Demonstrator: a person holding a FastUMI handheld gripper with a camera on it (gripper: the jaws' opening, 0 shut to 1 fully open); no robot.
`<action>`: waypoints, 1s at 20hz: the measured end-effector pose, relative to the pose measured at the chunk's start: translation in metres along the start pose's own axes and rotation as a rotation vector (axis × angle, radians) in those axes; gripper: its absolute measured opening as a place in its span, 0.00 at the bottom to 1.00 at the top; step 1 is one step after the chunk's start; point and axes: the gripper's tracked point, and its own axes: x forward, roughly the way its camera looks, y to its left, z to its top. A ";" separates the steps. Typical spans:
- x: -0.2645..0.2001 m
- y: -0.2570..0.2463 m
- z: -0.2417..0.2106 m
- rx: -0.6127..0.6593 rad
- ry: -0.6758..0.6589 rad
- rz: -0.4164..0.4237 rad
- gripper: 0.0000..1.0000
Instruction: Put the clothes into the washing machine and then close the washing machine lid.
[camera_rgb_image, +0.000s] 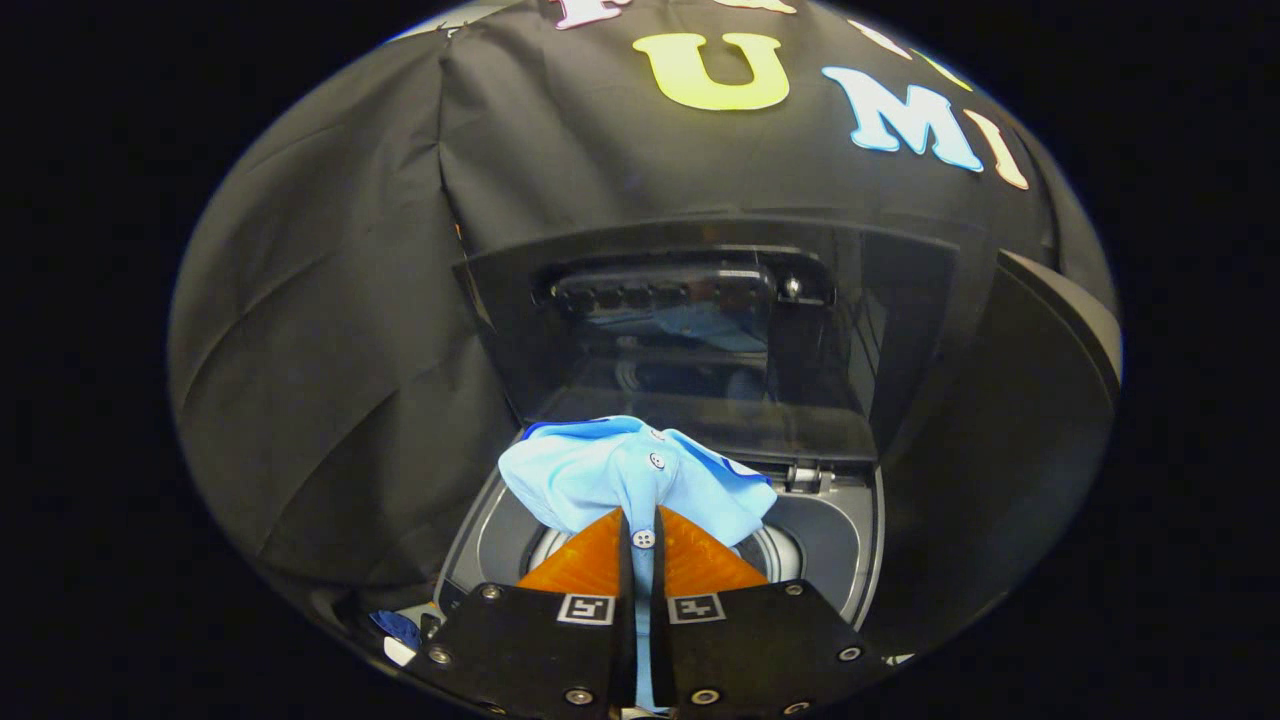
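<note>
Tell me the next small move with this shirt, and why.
Probably lower it, then let go. The gripper is shut on the light blue shirt, which hangs over the washing machine's open drum, with the lid up behind.

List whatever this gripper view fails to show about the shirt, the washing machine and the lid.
- Drum interior: covered by the light blue shirt and the gripper shut on it; contents unknown.
- Shirt's lower part: hidden behind the fingers.
- Raised lid: dark glass carries only reflections; what lies behind it is unclear.
- Washing machine front and sides: cut off below the gripper body.
</note>
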 end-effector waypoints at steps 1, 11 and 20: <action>0.003 0.000 -0.005 0.005 0.008 -0.007 0.05; 0.039 -0.018 -0.052 -0.014 0.089 -0.087 0.08; 0.044 -0.024 -0.083 -0.078 0.129 -0.098 0.44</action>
